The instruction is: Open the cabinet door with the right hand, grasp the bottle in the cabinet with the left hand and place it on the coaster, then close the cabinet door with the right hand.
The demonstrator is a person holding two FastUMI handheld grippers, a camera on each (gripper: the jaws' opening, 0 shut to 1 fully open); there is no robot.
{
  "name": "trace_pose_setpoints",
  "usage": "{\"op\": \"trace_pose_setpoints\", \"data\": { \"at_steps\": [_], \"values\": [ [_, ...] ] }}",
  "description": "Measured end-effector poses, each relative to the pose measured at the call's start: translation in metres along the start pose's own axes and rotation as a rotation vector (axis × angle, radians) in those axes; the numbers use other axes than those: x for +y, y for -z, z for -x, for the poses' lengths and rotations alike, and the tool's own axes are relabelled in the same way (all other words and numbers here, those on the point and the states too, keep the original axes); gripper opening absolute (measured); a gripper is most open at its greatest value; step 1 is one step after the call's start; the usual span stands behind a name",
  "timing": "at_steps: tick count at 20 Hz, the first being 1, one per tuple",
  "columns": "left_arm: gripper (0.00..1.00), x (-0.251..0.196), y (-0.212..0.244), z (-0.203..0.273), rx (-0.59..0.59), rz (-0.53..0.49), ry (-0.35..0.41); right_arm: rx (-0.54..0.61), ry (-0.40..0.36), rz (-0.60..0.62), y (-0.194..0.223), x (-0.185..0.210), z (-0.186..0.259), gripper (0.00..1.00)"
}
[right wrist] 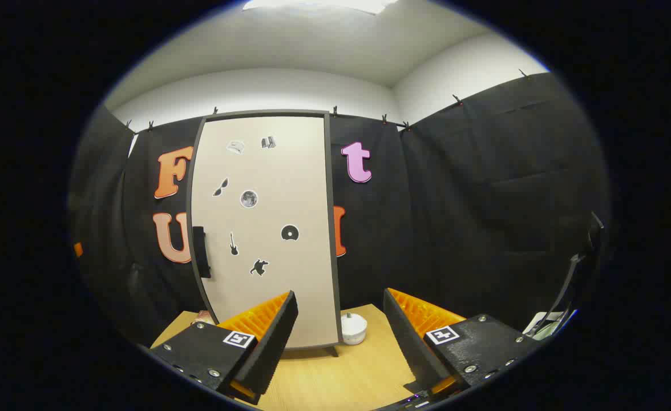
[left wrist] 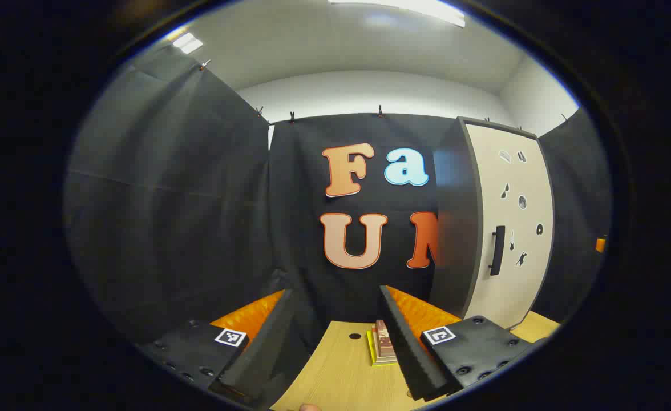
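Both your grippers, right gripper (right wrist: 338,337) and left gripper (left wrist: 335,337), stand apart, empty. Cabinet door (right wrist: 267,228) is closed, rigid; take its black handle (right wrist: 199,251) at 9 o'clock. Bottle presumably inside, unseen. Coaster (left wrist: 382,345) on table (left wrist: 341,377).

Left tongs (left wrist: 335,337) and right tongs (right wrist: 338,337) both gape, gripping nothing.
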State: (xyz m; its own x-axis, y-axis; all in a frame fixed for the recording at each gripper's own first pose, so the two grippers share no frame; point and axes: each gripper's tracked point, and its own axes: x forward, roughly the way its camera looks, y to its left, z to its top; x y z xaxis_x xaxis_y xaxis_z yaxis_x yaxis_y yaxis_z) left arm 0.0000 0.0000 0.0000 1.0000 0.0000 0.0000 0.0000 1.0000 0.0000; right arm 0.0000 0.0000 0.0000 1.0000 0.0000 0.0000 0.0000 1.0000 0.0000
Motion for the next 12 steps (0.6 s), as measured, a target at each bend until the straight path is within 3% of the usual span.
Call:
{"op": "trace_pose_setpoints", "data": {
  "at_steps": [12],
  "values": [
    [0.95, -0.002, -0.024, -0.010, -0.046, -0.026, 0.027, -0.042, 0.000, 0.034, -0.021, 0.016, 0.001, 0.93]
  ]
}}
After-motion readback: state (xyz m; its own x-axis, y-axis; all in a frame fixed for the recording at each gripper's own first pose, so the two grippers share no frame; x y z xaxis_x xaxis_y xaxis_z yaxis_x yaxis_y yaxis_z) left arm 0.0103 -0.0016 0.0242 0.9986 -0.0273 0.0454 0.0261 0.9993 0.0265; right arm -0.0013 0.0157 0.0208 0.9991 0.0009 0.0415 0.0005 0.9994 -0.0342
